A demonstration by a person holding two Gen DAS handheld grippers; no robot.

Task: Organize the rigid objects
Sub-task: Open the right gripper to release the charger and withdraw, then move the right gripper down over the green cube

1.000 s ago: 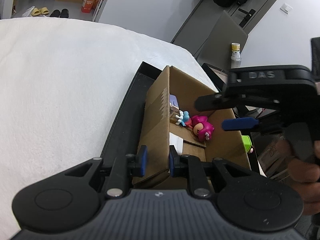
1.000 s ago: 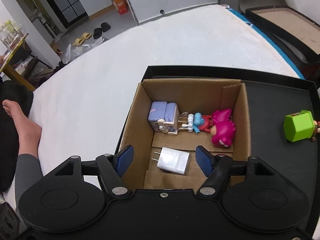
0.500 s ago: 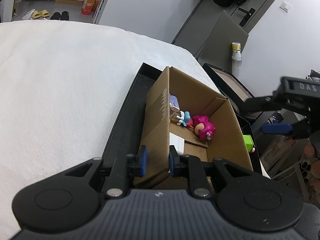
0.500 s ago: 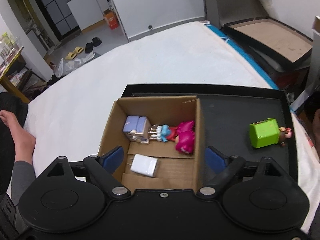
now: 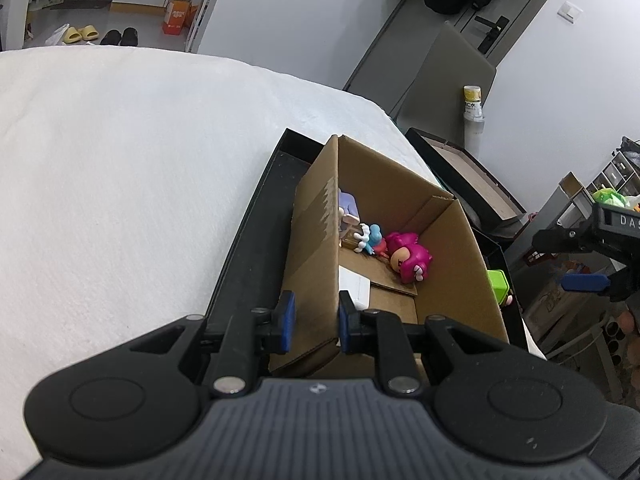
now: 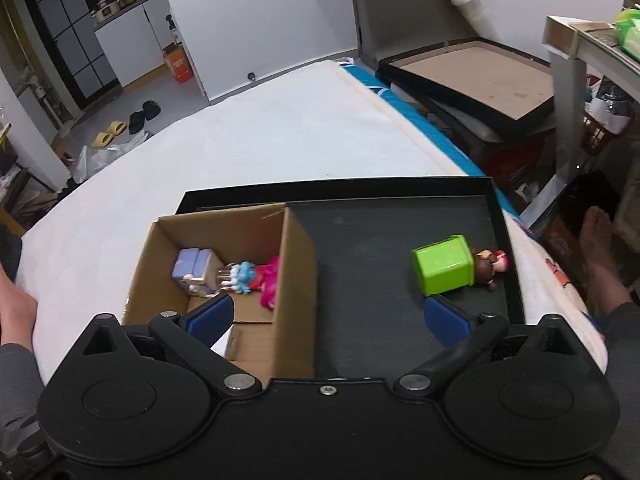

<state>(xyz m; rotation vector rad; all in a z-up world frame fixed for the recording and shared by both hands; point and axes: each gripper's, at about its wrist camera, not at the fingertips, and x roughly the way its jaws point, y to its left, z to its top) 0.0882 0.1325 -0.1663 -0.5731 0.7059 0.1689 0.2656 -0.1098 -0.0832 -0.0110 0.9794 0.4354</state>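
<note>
A cardboard box (image 5: 316, 248) (image 6: 296, 280) stands on a black tray (image 6: 384, 240) on the white bed. Inside lie a pink figure (image 5: 408, 256), a blue-and-white figure (image 5: 370, 238), a lilac block toy (image 6: 196, 268) and a white charger (image 5: 354, 284). My left gripper (image 5: 314, 322) is shut on the box's near left wall. My right gripper (image 6: 328, 318) is open and empty above the tray, right of the box. A green cube toy (image 6: 444, 264) with a small brown figure (image 6: 488, 266) beside it lies on the tray just beyond the right finger.
The white bed (image 5: 120, 184) spreads to the left. A second black tray with a brown base (image 6: 472, 76) sits off the bed's far side. A shelf unit (image 6: 592, 40) stands at the right. A person's bare foot (image 6: 600, 240) is beside the bed.
My right gripper has moved right, from over the box to over the open tray near the green cube, and opened wider. My left gripper has kept its hold on the box wall.
</note>
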